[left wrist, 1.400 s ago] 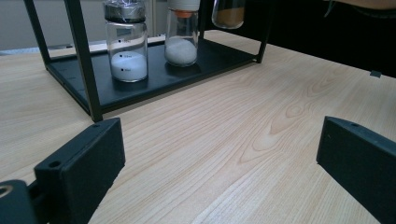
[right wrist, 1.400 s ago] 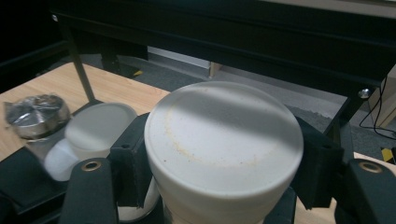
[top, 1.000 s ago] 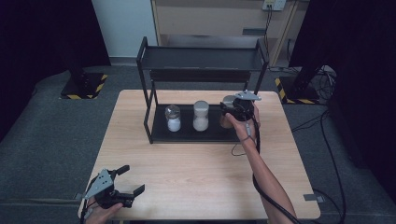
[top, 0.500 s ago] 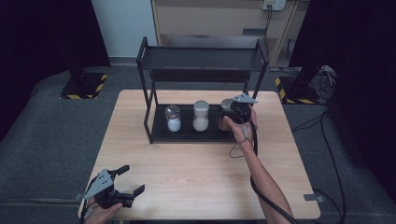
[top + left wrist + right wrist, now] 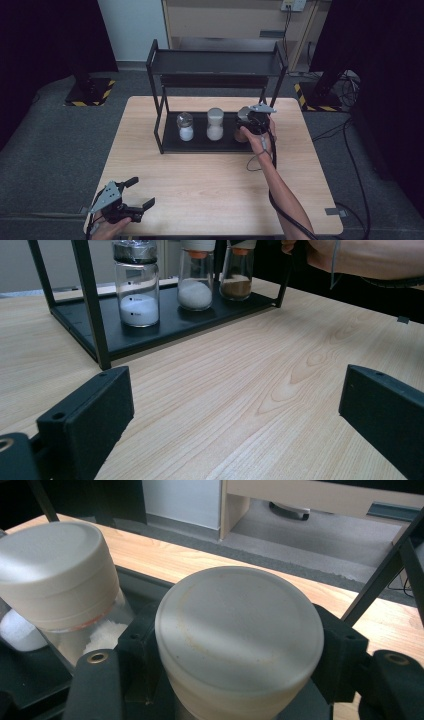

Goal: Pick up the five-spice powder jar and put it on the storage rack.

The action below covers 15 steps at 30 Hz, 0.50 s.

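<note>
While the left tongs rest wide open with nothing between them at the desk's near left corner, a black rack stands at the far edge. On its bottom tray sit, from the left, a metal-capped jar of white grains, a white-lidded jar of white powder, and at the right end the brown spice jar, upright. The right tongs are clamped on its white lid.

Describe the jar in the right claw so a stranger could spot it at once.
Find the black rack on the wooden table. Three jars stand on its bottom shelf; take the rightmost jar, beside the white-filled middle jar. It alone holds brown powder.
</note>
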Motion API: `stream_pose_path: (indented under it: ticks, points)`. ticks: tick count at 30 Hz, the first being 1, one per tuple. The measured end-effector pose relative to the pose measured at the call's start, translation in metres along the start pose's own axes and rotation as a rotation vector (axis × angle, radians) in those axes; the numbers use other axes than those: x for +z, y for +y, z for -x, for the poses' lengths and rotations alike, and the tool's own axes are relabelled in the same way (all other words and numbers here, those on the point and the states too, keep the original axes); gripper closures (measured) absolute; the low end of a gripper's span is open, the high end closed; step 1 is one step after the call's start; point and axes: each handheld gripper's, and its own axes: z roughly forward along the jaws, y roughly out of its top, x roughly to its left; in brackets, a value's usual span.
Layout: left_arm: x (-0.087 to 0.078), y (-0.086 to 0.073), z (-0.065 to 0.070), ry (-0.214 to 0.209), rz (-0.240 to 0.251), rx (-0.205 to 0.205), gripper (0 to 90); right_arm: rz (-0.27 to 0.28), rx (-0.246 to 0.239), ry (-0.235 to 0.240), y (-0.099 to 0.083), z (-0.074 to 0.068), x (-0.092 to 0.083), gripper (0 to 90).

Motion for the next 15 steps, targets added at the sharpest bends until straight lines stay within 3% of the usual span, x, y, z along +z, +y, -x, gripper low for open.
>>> stream_pose_path:
  ticks: [15]
  points:
    - [0.0002, 0.0003, 0.0003, -0.001, -0.002, 0.003, 0.0, 0.022, 0.008, 0.013, -0.0063, 0.0028, -0.0008, 30.5]
